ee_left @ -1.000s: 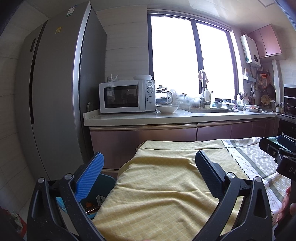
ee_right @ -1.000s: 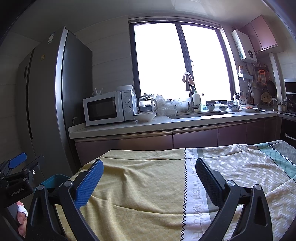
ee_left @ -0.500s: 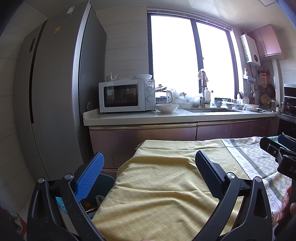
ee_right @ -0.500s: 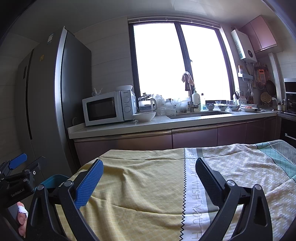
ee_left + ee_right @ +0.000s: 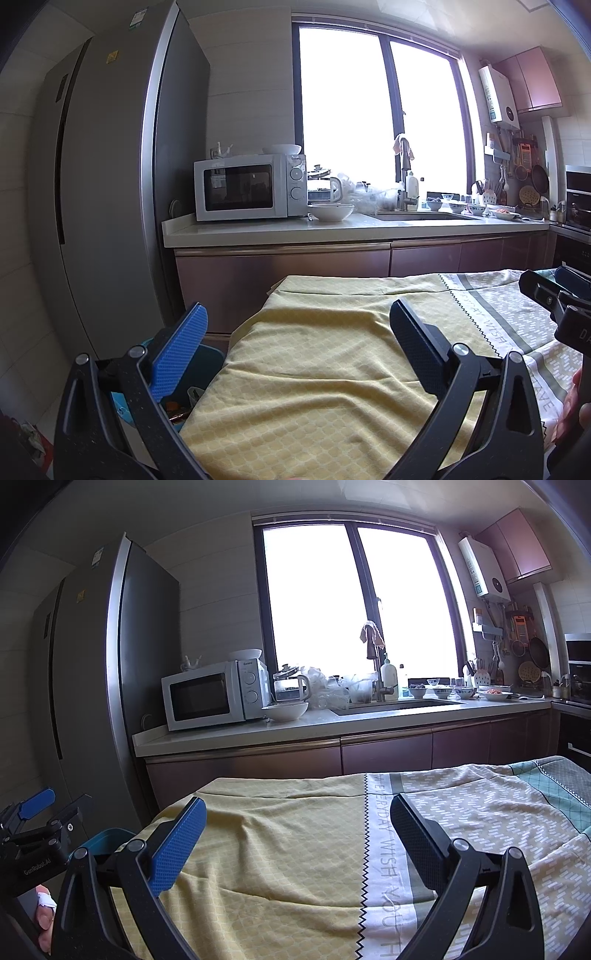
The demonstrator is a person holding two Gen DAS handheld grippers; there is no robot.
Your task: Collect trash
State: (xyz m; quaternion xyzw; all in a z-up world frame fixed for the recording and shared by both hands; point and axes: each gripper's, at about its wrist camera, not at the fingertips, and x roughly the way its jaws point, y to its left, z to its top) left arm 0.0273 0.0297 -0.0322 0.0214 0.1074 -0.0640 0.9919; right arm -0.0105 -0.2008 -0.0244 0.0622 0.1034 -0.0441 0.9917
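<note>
Bin (image 5: 207, 363) half hidden by cloth (image 5: 314, 369), contents unclear

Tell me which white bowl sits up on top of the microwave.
The smaller white bowl rests on the microwave roof; the wider bowl sits lower, on the countertop beside it.

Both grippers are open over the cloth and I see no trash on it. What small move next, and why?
Probably swing the left gripper down-left toward the blue bin beside the table. Both it and the right gripper are open and empty, the tablecloth shows no litter, and the only scraps visible lie in that bin.
</note>
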